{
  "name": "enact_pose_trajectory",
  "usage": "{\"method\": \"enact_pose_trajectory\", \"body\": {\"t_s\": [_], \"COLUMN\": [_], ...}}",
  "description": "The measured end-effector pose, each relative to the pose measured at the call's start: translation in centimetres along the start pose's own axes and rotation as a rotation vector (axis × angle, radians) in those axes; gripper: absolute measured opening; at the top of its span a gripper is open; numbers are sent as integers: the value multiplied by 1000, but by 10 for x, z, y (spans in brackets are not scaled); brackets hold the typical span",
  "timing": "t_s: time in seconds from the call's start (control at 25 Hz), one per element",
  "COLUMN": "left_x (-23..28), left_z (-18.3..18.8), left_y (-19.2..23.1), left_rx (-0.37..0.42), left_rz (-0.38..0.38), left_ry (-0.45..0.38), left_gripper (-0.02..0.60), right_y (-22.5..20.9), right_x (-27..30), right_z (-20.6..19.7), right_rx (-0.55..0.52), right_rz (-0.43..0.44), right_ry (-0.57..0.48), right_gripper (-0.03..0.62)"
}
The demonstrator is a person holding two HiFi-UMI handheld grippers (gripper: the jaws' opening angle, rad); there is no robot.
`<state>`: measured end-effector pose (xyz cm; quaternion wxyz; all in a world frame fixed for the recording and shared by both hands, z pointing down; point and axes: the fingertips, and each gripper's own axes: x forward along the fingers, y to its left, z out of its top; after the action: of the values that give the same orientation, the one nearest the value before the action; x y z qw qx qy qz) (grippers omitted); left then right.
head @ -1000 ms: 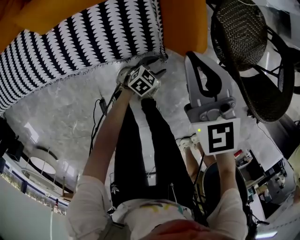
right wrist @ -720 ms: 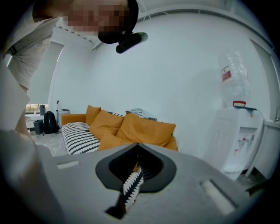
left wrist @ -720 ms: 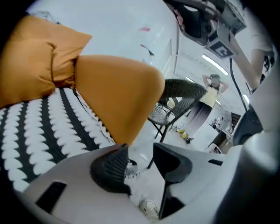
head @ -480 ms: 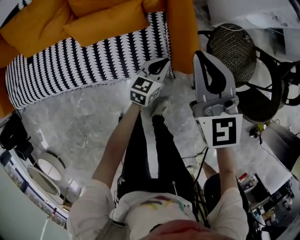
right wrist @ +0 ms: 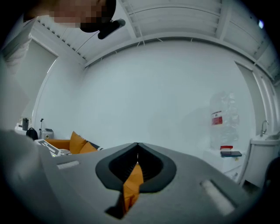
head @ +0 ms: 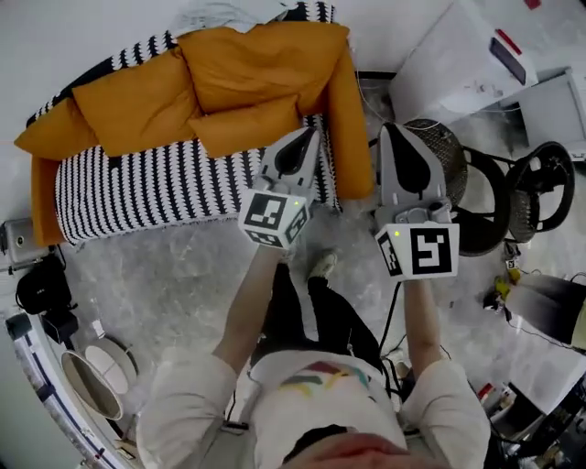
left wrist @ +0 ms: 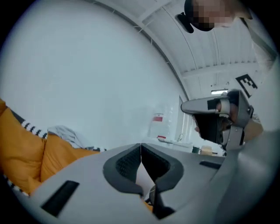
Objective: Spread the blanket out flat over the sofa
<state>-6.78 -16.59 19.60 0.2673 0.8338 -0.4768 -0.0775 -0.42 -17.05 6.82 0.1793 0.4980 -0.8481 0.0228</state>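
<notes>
Far left, black bags (head: 41,289) on the grey marble floor (head: 165,266). Orange fabric sofa (head: 44,197) against the white wall, three loose orange cushions (head: 128,110) along its back. The black-and-white zigzag-patterned blanket (head: 156,188) lies flat over the seat, front edge at the floor line, and more of it shows behind the cushions. Crumpled light-grey cloth (head: 215,14) on top of the sofa back. Left gripper (head: 307,137) held up over the blanket's right end, not touching it. Its jaws have just clenched, tips meeting, nothing between them (left wrist: 141,146). Right gripper (head: 392,130) held up just beside the sofa's right arm, also clenched tip to tip (right wrist: 138,145). Only an orange patch shows through the gap behind the tips, no cloth gripped. Further right, dark round wicker chair (head: 462,183), then a white cabinet (head: 458,55).
</notes>
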Motion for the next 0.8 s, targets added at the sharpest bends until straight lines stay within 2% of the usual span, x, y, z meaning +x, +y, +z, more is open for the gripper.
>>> {"method": "enact_pose_trajectory", "body": {"t_s": [0.16, 0.2, 0.28, 0.4, 0.48, 0.64, 0.8], "left_x": [-30, -39, -59, -100, -130, -174, -188], "left_z": [114, 143, 196, 262, 286, 305, 301], "left_y": [-20, -26, -38, -61, -74, -83, -73], "left_rx": [191, 217, 230, 223, 235, 326, 401], "left_rz": [6, 20, 54, 71, 90, 155, 173], "left_ry": [-71, -93, -145, -267, -321, -365, -321], "left_gripper": [17, 17, 17, 17, 17, 17, 17], "right_y": [7, 11, 23, 49, 66, 93, 106], "right_x": [-7, -9, -17, -31, -43, -59, -65], "right_z": [72, 89, 121, 160, 176, 190, 184], "right_rx": [35, 44, 78, 105, 90, 12, -4], "right_rz": [-59, -59, -45, -2, 20, 38, 18], "right_ry": [-62, -70, -94, -159, -188, -214, -217], "right_gripper": [3, 2, 3, 3, 3, 2, 3]}}
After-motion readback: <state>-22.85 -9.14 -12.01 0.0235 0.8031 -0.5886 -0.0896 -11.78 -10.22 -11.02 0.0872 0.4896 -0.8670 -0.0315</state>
